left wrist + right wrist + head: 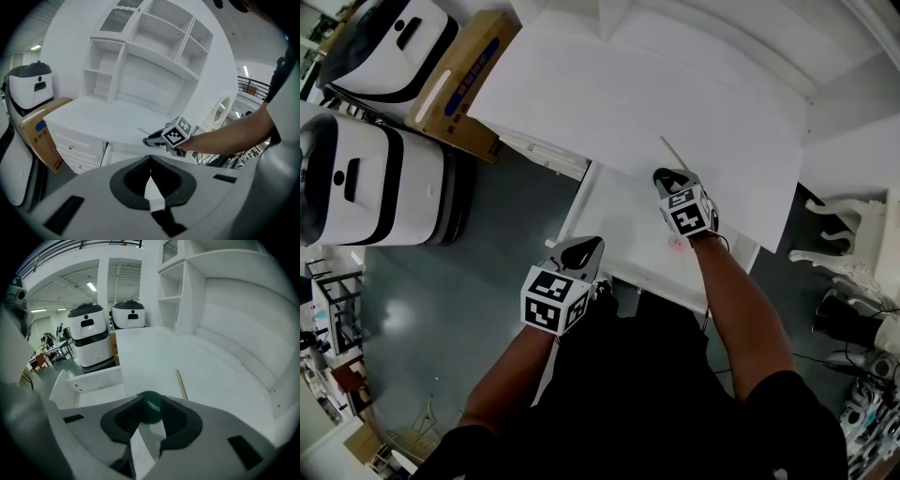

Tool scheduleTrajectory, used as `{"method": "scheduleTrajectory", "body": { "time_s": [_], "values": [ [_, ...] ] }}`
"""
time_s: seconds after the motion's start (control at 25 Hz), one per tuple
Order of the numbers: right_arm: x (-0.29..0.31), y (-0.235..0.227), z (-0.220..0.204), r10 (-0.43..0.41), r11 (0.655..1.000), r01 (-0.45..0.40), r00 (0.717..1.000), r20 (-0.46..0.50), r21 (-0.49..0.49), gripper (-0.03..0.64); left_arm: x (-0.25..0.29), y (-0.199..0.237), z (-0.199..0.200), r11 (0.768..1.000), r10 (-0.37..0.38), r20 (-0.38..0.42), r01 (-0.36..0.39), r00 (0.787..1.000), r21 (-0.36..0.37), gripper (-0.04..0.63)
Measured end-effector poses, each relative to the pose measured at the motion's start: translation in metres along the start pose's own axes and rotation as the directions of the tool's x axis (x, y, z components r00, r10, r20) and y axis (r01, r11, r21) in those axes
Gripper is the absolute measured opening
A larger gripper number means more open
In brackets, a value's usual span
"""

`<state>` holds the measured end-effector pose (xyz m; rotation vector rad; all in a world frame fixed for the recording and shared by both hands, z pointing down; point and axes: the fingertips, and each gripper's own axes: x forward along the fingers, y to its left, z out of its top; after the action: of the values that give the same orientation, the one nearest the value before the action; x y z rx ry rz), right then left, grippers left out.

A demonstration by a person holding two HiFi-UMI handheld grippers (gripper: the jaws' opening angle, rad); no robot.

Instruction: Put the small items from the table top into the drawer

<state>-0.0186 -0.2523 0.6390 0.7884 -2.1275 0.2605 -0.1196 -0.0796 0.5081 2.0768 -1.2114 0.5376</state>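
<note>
A small dark green round item (151, 410) lies at the front edge of the white table top (675, 94). My right gripper (149, 399) stands open over it, the item between its fingertips. In the head view that gripper (667, 178) hangs at the table's front edge above the pulled-out drawer (614, 220). A thin stick (673, 152) lies on the table just beyond it. Something small and pink (677, 244) lies in the drawer. At the drawer's front left corner my left gripper (579, 251) is shut, and I see nothing between its jaws.
Two white machines (366, 173) and a cardboard box (464, 80) stand on the floor to the left of the desk. White shelves (154, 42) rise behind the table top. A white ornate chair (853, 234) is at the right.
</note>
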Motion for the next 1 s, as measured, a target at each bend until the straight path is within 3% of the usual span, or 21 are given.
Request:
{"method": "scheduleTrajectory", "body": {
  "time_s": [1.0],
  "values": [
    [-0.0035, 0.0048, 0.0037, 0.018, 0.996, -0.021, 0.999, 0.031, 0.085, 0.025, -0.0019, 0.0021, -0.0015, 1.0, -0.012, -0.002, 0.012, 1.0, -0.008, 0.003]
  ]
}}
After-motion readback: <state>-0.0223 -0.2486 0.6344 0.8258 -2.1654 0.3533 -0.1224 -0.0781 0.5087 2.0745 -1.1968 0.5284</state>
